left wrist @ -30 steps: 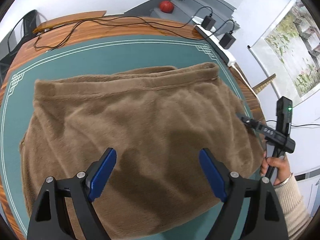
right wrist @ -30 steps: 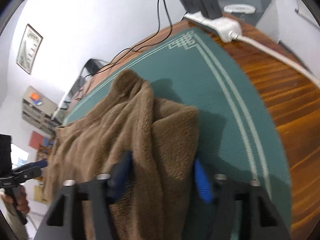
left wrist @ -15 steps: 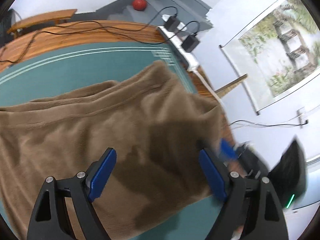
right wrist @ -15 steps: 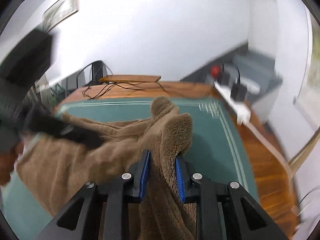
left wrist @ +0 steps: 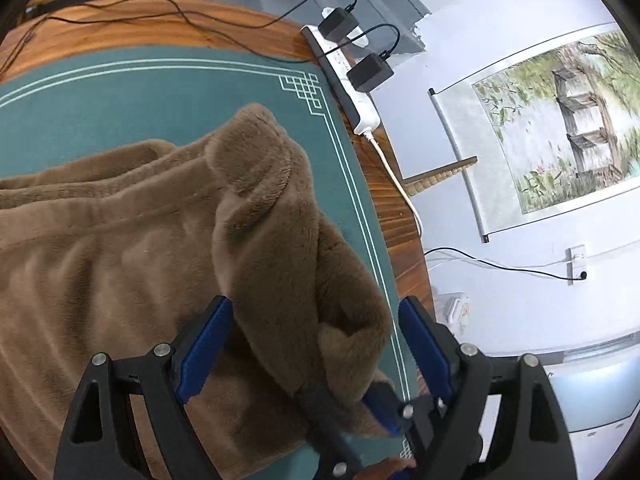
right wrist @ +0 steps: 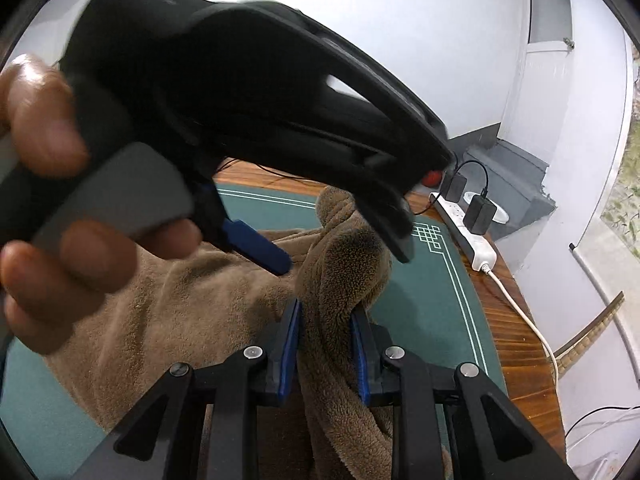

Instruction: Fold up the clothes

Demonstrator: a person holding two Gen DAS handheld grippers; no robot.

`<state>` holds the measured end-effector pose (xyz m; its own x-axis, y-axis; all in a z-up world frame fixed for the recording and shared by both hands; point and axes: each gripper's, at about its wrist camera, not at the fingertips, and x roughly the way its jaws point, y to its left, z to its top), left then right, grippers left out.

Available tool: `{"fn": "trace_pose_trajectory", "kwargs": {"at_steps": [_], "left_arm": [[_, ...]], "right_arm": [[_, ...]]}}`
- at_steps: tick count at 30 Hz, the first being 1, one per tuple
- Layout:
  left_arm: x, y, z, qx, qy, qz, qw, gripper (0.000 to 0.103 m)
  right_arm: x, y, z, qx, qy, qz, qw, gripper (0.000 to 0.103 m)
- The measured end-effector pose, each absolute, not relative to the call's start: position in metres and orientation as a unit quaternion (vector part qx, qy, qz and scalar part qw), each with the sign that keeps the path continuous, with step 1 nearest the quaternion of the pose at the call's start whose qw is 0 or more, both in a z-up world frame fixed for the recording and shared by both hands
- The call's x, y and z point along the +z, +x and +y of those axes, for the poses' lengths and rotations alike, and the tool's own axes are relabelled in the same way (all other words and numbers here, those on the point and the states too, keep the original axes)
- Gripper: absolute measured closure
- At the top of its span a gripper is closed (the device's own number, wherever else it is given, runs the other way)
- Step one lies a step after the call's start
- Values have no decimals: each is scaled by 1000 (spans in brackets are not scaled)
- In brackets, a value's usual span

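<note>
A: Where is the garment?

B: The brown fleece garment (left wrist: 120, 272) lies on the green mat (left wrist: 120, 92) that covers the wooden desk (left wrist: 160, 36). Its right-hand corner is lifted into a tall bunched fold, while the rest spreads flat to the left.

A: And the right gripper?

B: The right gripper (right wrist: 326, 346) has its blue pads closed tight on that raised fold; the fleece is squeezed between them and hangs down over the frame.

A: The left one?

B: The left gripper (left wrist: 316, 344) is spread wide, one pad on either side of the same lifted fold. It grips nothing. In the right wrist view it looms close overhead, with the person's left hand (right wrist: 48, 184) wrapped round its handle, rather blurred.

A: Do the two meet?

B: They are very close; in the left wrist view the right gripper's tips show just below the fold, possibly touching the left frame, though I can't tell for certain.

A: Anything else on the desk?

B: A white power strip (left wrist: 352, 92) with two black adapters (left wrist: 370, 72) at the far right edge, and thin black cables (left wrist: 120, 20) across the wood.
</note>
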<state>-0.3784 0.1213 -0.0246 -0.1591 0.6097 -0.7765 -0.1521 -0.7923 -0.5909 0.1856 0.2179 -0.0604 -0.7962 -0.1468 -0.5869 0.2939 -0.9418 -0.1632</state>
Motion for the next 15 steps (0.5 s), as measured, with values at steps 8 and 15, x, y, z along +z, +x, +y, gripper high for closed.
{"fn": "trace_pose_trajectory", "kwargs": {"at_steps": [8,15], "left_arm": [[-48,-391,128,724,-626,-185,223,74],[-52,-391,114,729,-621,-200,210,80]], "right_arm": [[-65,184,216,-940,299,121,113,77],[-53,201,257,-950,287,46,116,7]]}}
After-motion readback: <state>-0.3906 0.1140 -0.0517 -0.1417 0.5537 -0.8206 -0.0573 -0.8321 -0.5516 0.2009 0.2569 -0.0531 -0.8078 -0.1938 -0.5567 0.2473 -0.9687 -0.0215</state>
